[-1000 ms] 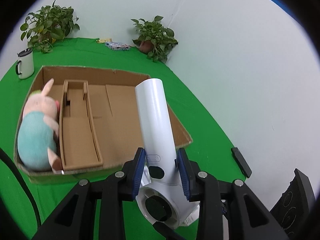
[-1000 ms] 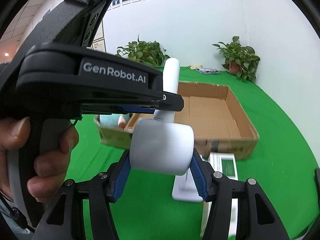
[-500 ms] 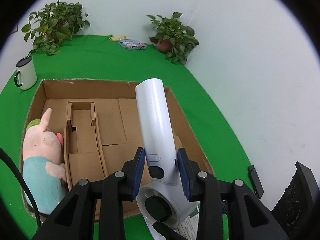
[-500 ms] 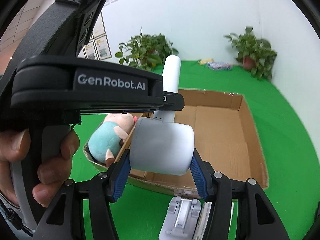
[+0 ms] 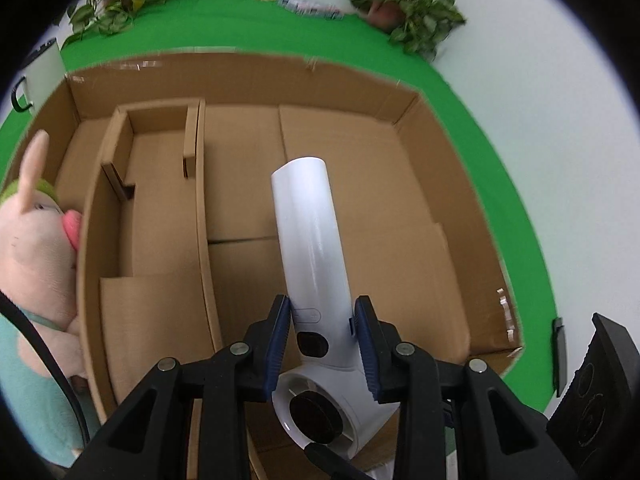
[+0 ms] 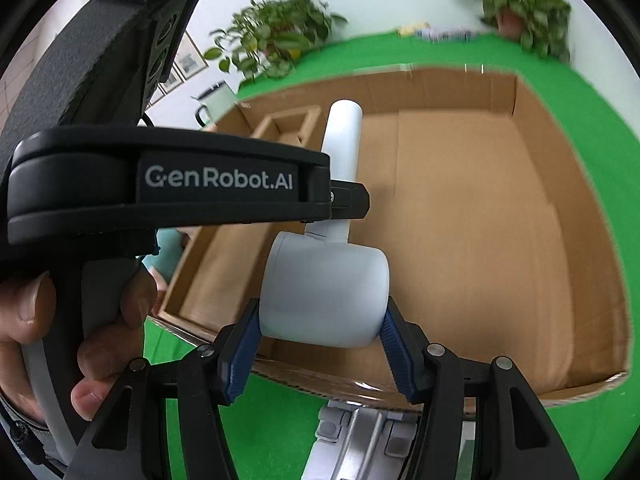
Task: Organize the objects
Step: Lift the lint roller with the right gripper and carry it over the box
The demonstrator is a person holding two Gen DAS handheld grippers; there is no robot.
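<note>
plush pig (image 5: 38, 248) cropped, mug (image 5: 38, 76) edge-cut, blurred plants (image 5: 412, 8)

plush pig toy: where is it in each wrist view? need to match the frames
Left wrist: plush pig toy fills the far left edge, inside the cardboard box, left of the narrow divider.
Right wrist: mostly hidden behind the left gripper's body; only a teal sliver shows at centre-left.
Shared landmark: the white hair dryer, held by both grippers over the box.
</note>
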